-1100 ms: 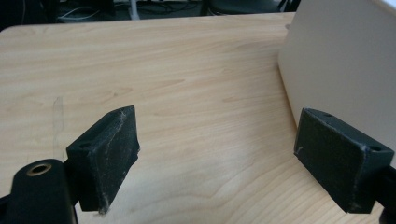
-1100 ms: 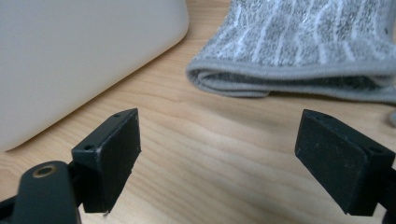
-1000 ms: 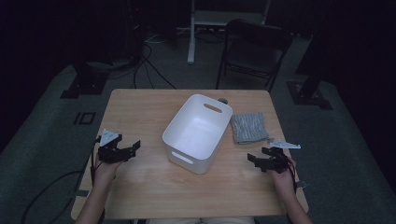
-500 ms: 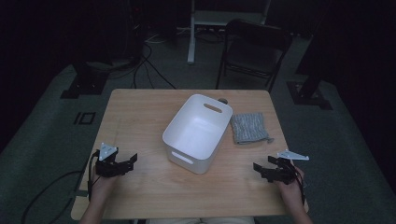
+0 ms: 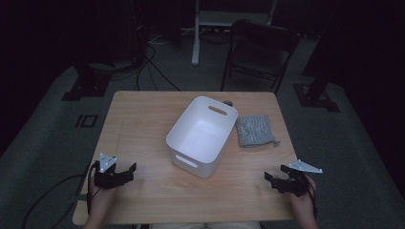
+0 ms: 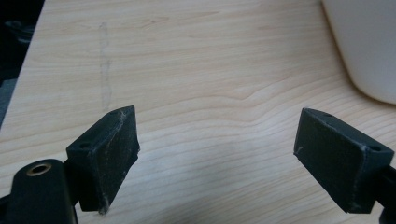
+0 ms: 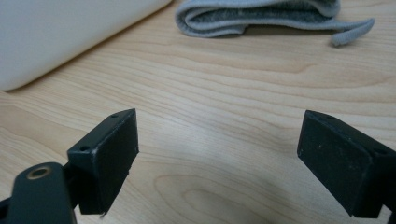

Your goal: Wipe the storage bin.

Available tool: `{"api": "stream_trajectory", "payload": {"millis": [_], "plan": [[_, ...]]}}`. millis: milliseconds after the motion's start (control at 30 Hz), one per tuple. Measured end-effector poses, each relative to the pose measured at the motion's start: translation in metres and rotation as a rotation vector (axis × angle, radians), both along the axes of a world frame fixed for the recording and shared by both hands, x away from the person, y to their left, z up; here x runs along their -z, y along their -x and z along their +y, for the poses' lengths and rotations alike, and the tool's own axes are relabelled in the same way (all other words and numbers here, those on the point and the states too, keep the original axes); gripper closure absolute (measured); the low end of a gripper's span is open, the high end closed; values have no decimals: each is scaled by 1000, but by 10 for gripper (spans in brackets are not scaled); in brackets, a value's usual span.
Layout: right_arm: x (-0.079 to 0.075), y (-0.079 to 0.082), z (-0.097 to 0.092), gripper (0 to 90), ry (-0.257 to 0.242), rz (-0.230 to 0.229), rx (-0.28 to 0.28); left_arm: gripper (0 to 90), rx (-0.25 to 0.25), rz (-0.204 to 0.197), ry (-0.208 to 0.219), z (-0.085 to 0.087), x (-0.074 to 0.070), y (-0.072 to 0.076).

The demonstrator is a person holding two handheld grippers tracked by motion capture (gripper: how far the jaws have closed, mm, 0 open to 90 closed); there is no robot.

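A white plastic bin (image 5: 203, 135) with handle slots stands in the middle of the wooden table (image 5: 143, 119); its inside looks bare. A folded grey cloth (image 5: 254, 131) lies just to its right. My left gripper (image 5: 129, 171) rests low at the table's front left corner, open, nothing between its pads. In the left gripper view, the left gripper (image 6: 217, 158) frames bare wood, with the bin's wall (image 6: 364, 42) at the upper right. My right gripper (image 5: 276, 174) sits at the front right, open and holding nothing. The right gripper view has the right gripper (image 7: 219, 158) over wood, the cloth (image 7: 261, 16) ahead and the bin (image 7: 60, 32) to the left.
A dark folding chair (image 5: 260, 52) stands beyond the table's far edge. Cables (image 5: 153, 67) and stand bases (image 5: 83, 88) lie on the grey floor around it. A small dark object (image 5: 228, 102) peeks out behind the bin.
Both hands have drawn back toward the table's front edge and sunk lower. The left moved down along the left side, the right drifted out to the right. Bin and cloth stayed put.
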State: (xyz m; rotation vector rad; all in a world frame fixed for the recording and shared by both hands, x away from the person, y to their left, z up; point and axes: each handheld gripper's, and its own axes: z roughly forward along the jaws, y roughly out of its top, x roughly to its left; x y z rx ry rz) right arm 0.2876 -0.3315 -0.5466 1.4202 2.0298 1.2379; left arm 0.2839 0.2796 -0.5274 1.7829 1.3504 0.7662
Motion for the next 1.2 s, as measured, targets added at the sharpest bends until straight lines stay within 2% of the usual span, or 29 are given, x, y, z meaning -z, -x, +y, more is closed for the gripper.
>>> {"api": "stream_trajectory", "payload": {"millis": [167,333,467,567,700,733,800,833,900,967,1033,1133,1200], "plan": [[6,-4,5,106,44,2,35,142,-32,4,-3,2,4,-3],[9,-9,5,106,48,1,52,142,-63,-4,-9,5,7,-7],[14,-12,9,105,82,2,79,142,-82,7,-6,5,8,-12],[17,-17,10,106,90,19,97,142,-99,4,-16,2,10,-15],[16,-16,9,106,81,6,130,142,-114,12,-16,2,12,-18],[16,-17,9,106,82,10,141,142,-131,26,-31,3,15,-19],[17,-20,11,106,93,24,162,142,-143,39,-30,5,16,-20],[17,-22,11,106,88,38,167,142,-146,47,-22,6,17,-21],[18,-24,14,106,111,62,177,142,-164,70,16,9,20,-22],[17,-24,14,106,115,57,185,142,-188,91,-16,10,23,-23],[18,-24,13,106,118,67,210,142,-202,104,-15,11,24,-24],[18,-24,12,106,118,72,227,142,-209,122,-46,9,26,-25],[18,-25,14,106,156,73,242,142,-212,118,-57,9,26,-25]]}}
